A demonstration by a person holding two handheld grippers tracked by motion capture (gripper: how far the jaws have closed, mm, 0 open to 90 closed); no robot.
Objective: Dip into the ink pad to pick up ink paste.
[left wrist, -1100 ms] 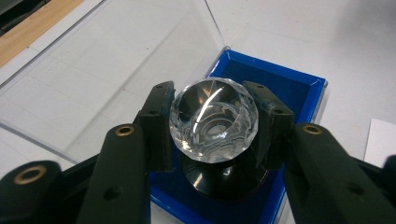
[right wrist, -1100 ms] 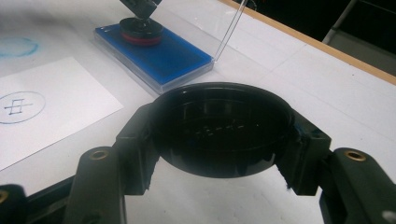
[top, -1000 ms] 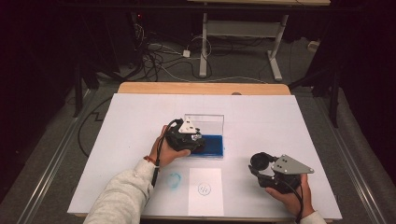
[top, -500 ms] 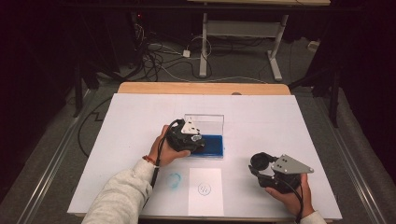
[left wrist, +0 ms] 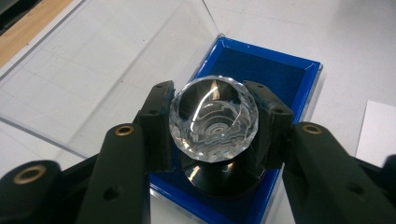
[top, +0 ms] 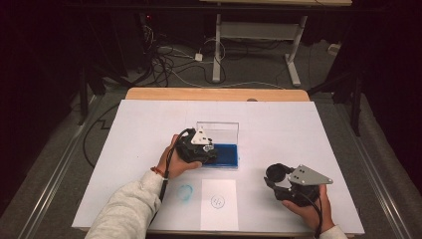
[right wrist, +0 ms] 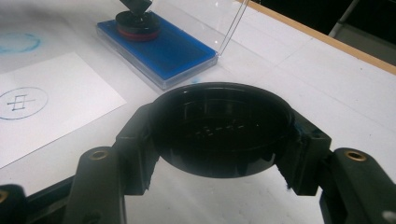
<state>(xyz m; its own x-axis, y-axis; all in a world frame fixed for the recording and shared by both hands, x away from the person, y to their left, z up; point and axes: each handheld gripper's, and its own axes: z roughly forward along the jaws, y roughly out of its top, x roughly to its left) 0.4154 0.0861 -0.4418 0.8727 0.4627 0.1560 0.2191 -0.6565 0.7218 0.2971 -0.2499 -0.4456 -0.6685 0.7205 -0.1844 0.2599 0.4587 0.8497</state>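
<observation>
My left gripper [left wrist: 212, 126] pinches the faceted clear crystal knob [left wrist: 214, 118] of a stamp, one black pad on each side of it. The stamp's round black base [left wrist: 219, 179] sits on the blue ink pad [left wrist: 275, 74] inside the open clear plastic case; from the right gripper view the base [right wrist: 137, 21] rests near the pad's end, just inside the rim. The case's transparent lid [top: 217, 131] stands upright along the far edge of the pad, so that side is walled off; the near side and both ends are free.

My right gripper [right wrist: 219, 135] clamps a round black plastic cap [right wrist: 220, 128], open side up, jaws pressing its wall on both sides. In the high view this gripper [top: 278, 178] sits near the front right of the white table sheet [top: 298, 124], well apart from the ink pad case [top: 221, 155].

A white paper slip with a small circular stamp print [top: 218, 201] lies at the front edge between my two hands, just beside a blue ring smudge [top: 185, 192] on the sheet. Far half of the sheet is bare up to the wooden table edge [top: 214, 94]. Wide bare margin also runs to the left of my left hand [top: 171, 162].
</observation>
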